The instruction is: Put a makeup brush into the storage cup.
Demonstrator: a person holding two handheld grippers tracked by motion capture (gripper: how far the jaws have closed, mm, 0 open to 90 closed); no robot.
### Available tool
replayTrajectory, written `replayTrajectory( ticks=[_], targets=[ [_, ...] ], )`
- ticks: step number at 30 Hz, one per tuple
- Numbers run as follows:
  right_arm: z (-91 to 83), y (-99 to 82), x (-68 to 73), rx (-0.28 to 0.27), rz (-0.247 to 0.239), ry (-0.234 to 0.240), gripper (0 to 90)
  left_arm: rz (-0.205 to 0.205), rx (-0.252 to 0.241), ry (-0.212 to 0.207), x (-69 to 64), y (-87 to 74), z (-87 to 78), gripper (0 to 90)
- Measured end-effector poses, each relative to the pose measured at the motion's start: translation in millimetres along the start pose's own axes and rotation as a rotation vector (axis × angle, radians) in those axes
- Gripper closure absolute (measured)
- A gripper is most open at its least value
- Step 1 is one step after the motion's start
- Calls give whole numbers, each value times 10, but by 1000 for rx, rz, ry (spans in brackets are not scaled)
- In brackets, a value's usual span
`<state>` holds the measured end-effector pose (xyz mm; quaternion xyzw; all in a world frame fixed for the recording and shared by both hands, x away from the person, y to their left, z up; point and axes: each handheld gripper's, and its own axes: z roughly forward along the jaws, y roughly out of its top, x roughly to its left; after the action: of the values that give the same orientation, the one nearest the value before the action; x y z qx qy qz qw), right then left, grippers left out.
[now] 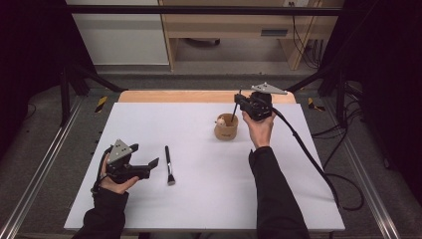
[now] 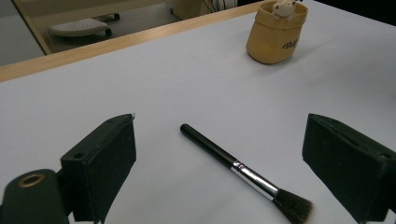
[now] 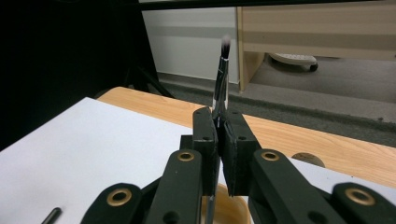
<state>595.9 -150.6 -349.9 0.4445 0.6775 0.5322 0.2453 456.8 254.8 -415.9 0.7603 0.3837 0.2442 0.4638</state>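
A black-handled brush point(image 1: 169, 164) with a silver ferrule and dark bristles lies flat on the white table point(image 1: 199, 199). My left gripper point(image 1: 145, 155) rests just left of it. Its jaws stand open, and the brush point(image 2: 243, 175) lies on the table between and beyond them, untouched. A tan cup point(image 1: 226, 128) stands farther back on the right. Above it, my right gripper point(image 1: 240, 103) is shut on a thin brush point(image 1: 235, 108) held nearly upright. That brush point(image 3: 220, 88) has its bristles up, and its handle reaches down toward the cup's rim point(image 3: 229, 210).
A small pale figure point(image 2: 285, 5) sits on the cup's point(image 2: 276, 32) rim. The white sheet ends at a wooden table edge point(image 1: 199, 96) at the back. Metal rails run along both sides, and cables point(image 1: 318, 169) trail off to the right.
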Motion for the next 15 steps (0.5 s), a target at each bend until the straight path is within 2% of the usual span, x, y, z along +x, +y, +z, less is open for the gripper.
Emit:
replayTrajectory(
  ticks=[15],
  targets=[
    [202,-107,-38,35,11,-29,853,-2,-2,-2,0,6,-13,90]
  ],
)
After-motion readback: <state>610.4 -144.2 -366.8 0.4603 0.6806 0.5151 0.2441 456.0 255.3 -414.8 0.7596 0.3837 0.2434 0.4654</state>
